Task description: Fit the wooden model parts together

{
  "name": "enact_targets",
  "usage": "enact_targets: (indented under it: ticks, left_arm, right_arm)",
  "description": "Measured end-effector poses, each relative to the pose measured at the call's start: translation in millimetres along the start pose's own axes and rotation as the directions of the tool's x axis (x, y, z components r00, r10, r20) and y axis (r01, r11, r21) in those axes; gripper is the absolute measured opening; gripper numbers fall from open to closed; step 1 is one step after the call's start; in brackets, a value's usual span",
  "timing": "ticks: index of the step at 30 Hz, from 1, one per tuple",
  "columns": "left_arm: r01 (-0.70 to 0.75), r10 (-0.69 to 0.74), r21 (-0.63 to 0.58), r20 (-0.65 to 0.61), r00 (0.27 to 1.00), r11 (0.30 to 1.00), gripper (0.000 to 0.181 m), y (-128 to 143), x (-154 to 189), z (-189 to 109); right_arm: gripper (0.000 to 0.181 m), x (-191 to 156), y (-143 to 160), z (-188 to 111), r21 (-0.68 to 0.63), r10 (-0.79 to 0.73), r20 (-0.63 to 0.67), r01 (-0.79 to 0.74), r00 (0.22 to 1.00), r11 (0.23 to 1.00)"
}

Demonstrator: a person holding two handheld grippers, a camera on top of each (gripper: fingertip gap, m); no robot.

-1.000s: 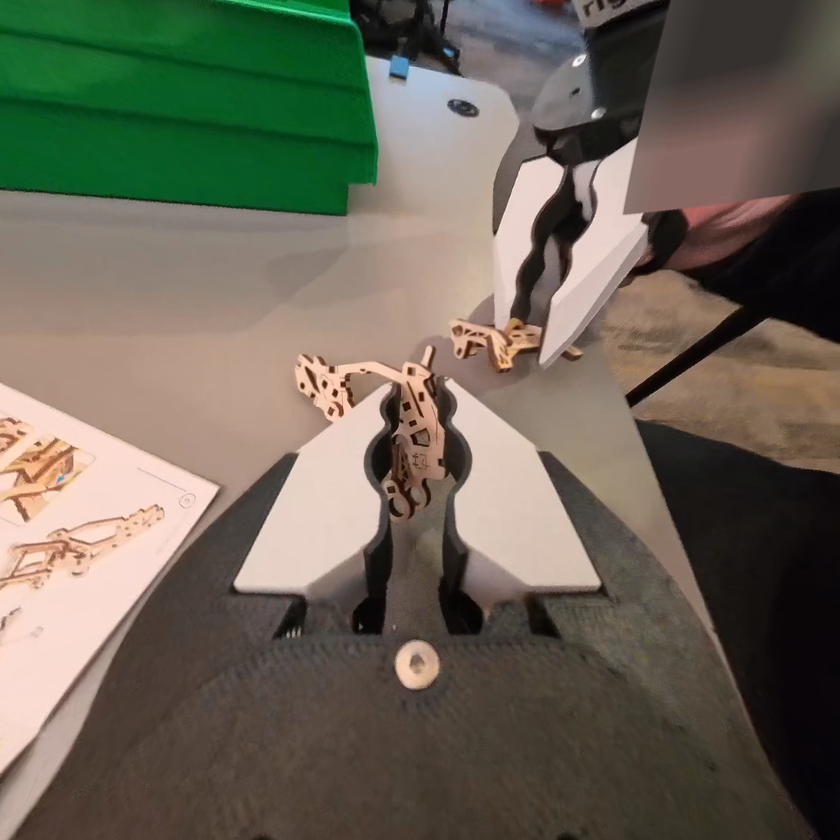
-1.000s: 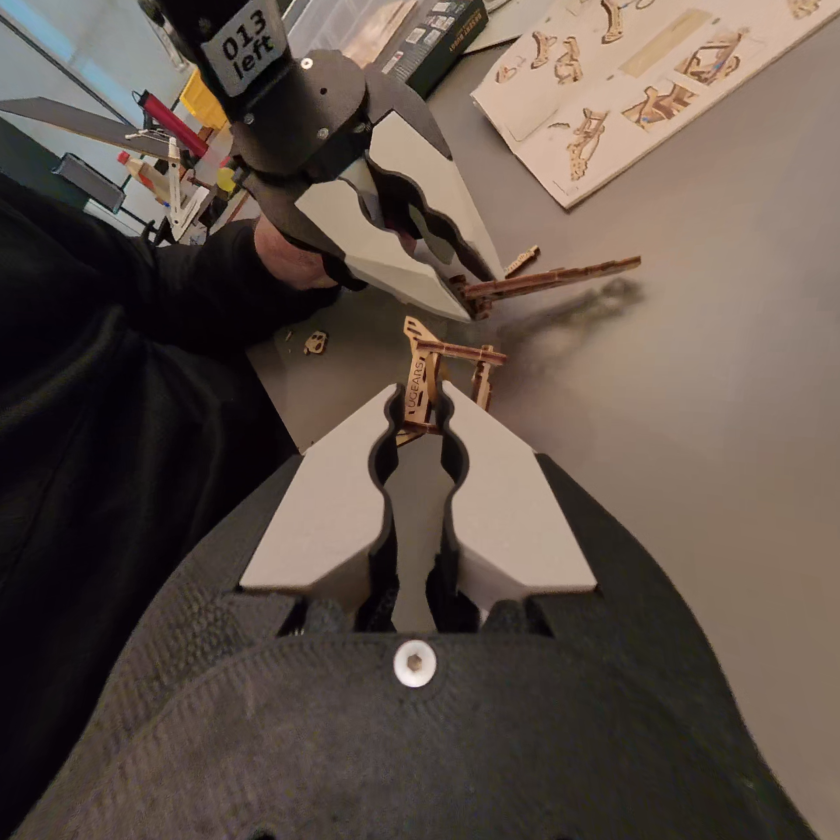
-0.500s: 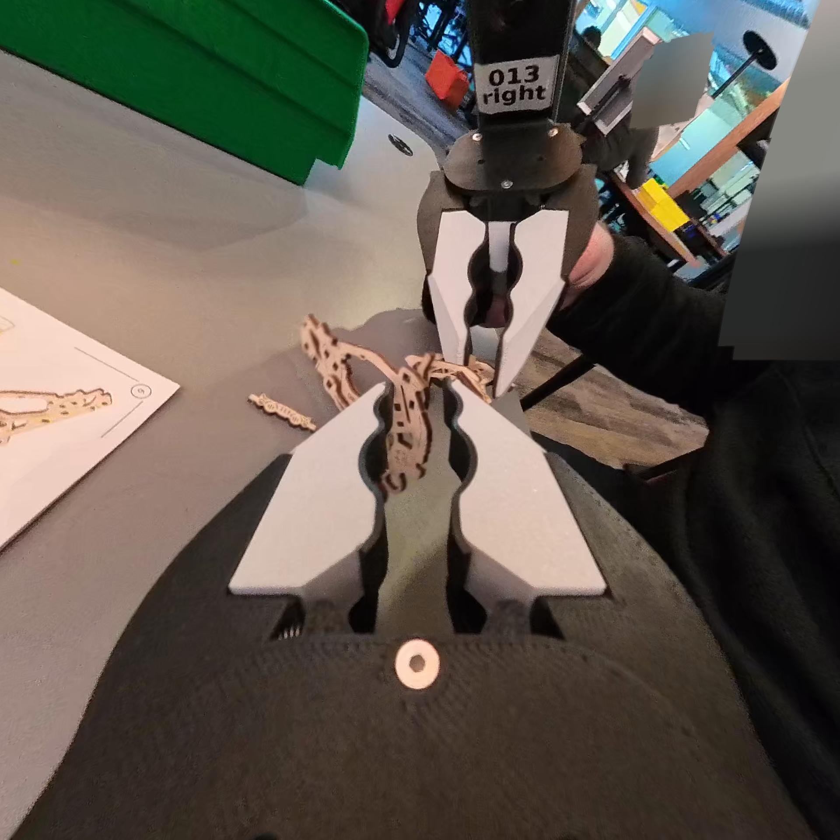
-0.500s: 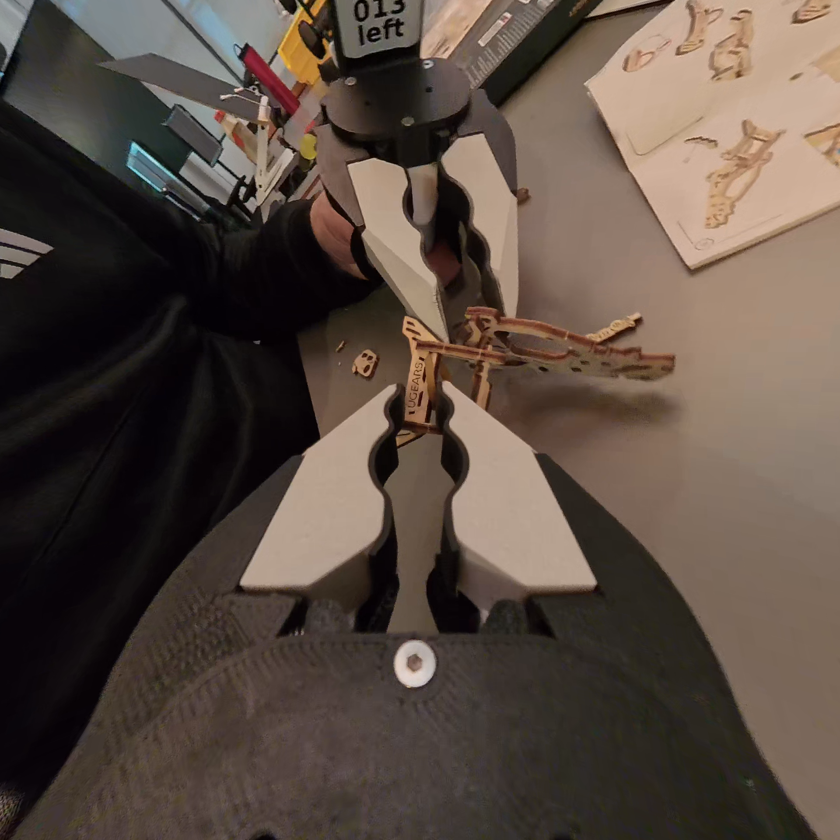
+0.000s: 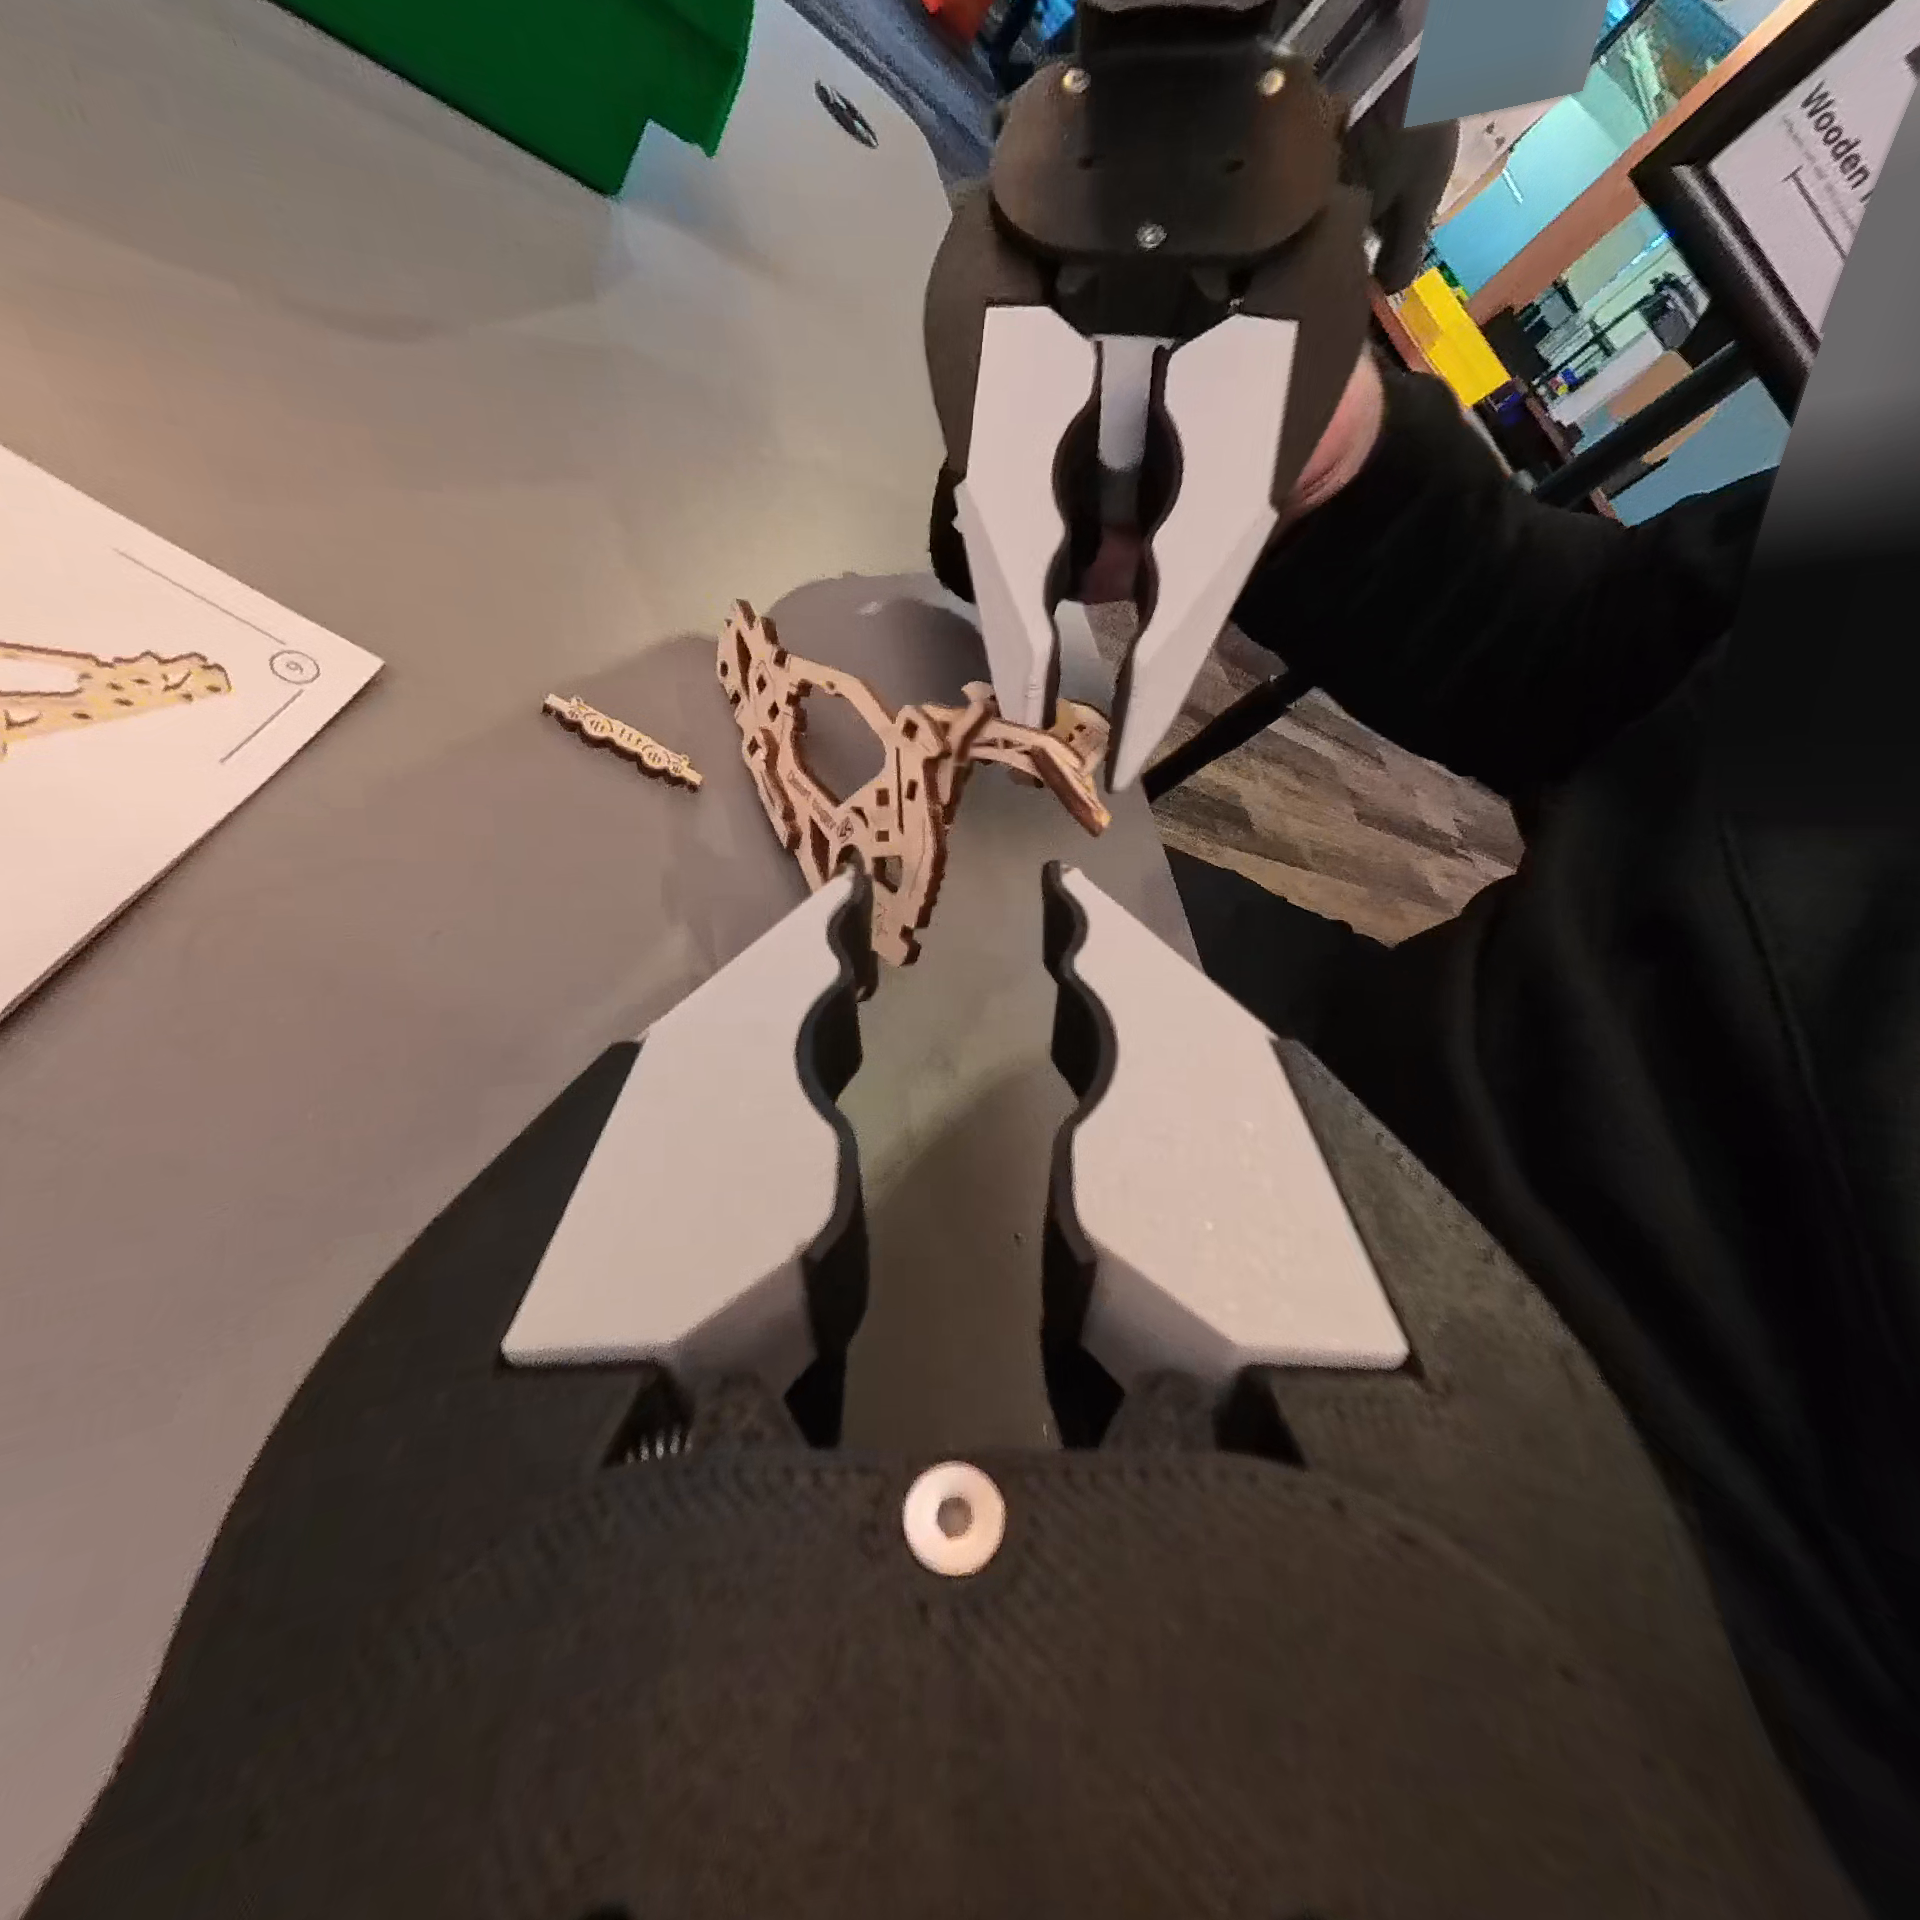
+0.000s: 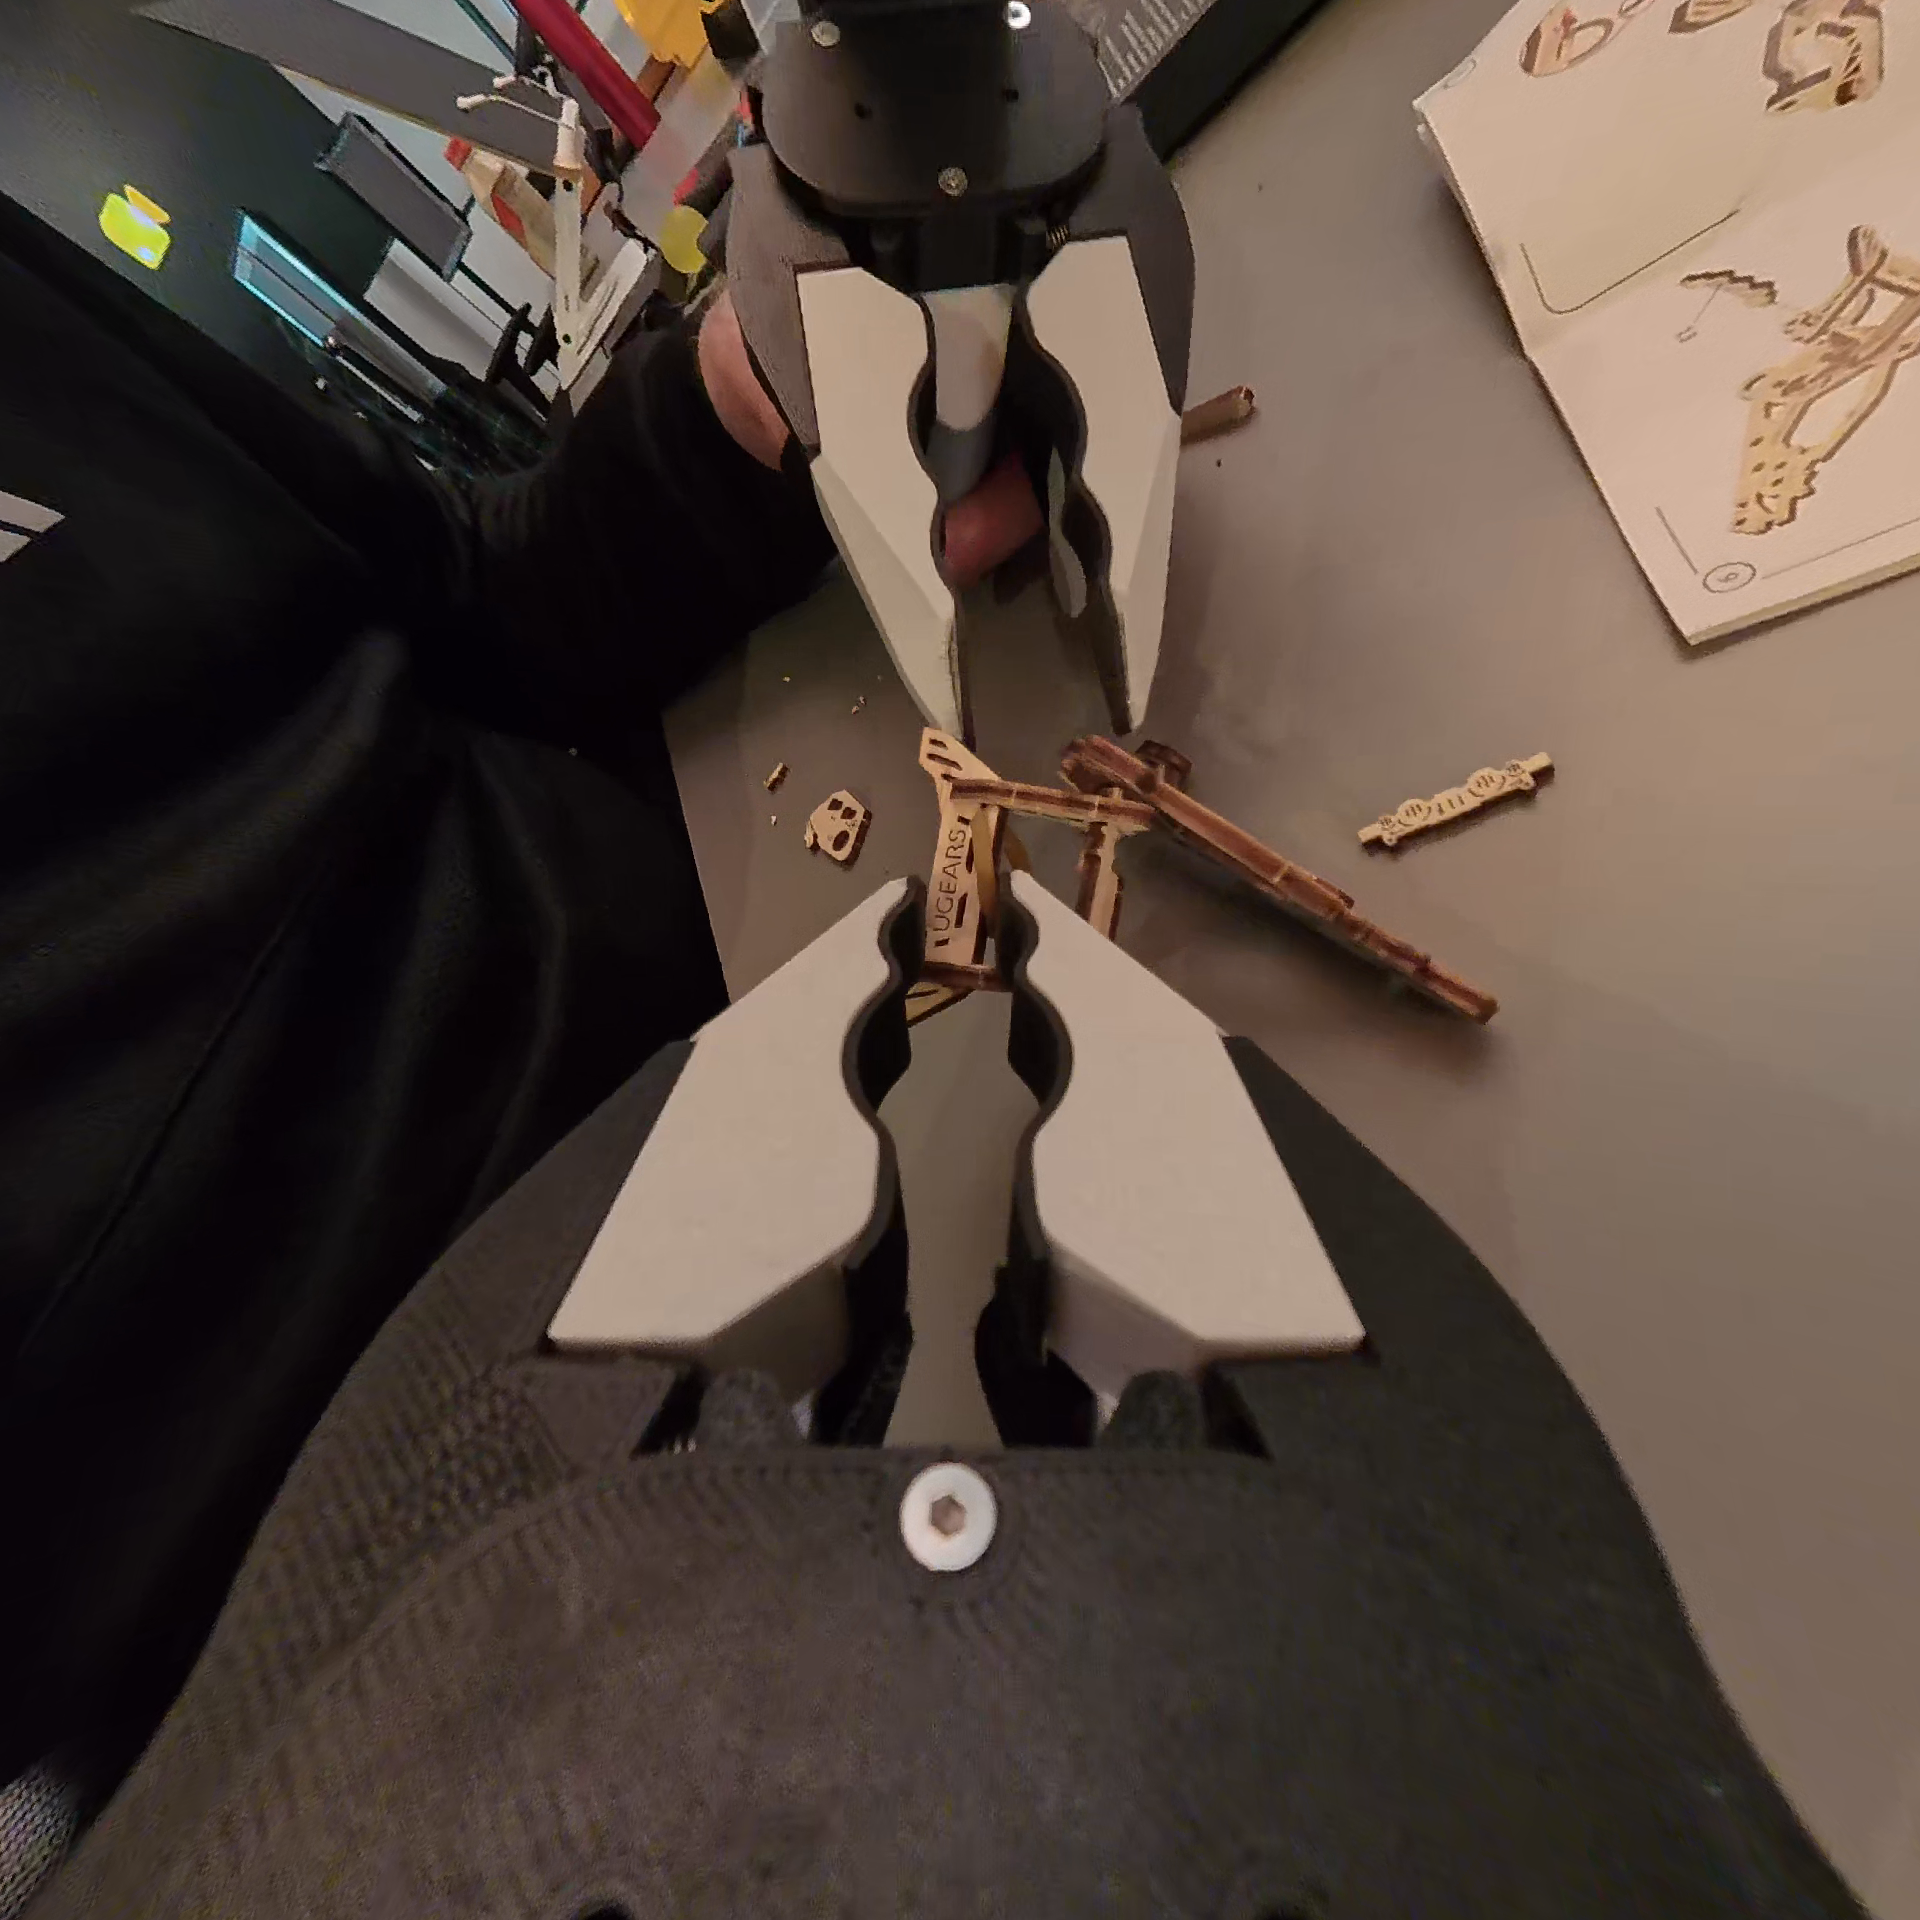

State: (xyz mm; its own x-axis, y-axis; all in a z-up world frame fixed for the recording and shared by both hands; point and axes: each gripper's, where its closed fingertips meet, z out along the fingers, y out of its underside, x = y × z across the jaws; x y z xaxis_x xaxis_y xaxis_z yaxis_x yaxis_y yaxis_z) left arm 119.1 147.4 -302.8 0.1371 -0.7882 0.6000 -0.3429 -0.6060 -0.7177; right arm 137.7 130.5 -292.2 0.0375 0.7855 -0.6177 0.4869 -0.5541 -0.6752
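Now the right gripper (image 6: 964,914) has its fingers (image 6: 1132,1122) clenched on the wooden model (image 6: 1039,831), low over the grey desk (image 6: 1558,1143). Opposite, the left gripper (image 5: 951,894) gapes, released, one tip against the model's long arm (image 5: 842,769). A loose wooden strip (image 6: 1455,802) lies nearby.

On my left camera I see a green bin (image 5: 582,94) at the far edge of the grey table (image 5: 416,436), and an instruction sheet (image 5: 125,748) lying flat beside it.
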Motion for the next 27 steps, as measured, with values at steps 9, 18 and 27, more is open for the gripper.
enact_targets:
  ticks: [9,18,27]
  left_arm:
    - [-0.006,0.007,0.010,-0.067,0.998,1.000,0.044,-1,7,-4]
    - [0.003,0.010,0.073,-0.175,0.984,0.997,0.060,-18,21,-24]
    - [-0.123,0.122,-0.009,-0.075,0.990,0.992,0.064,-15,15,6]
  right_arm:
    - [0.010,-10,-3,11,-0.089,-0.114,-0.090,0.106,0.989,0.990]
    - [0.010,-12,1,13,-0.069,-0.066,-0.079,0.061,0.995,0.996]
    - [0.010,1,-3,6,0.091,0.118,-0.071,-0.111,0.990,0.990]
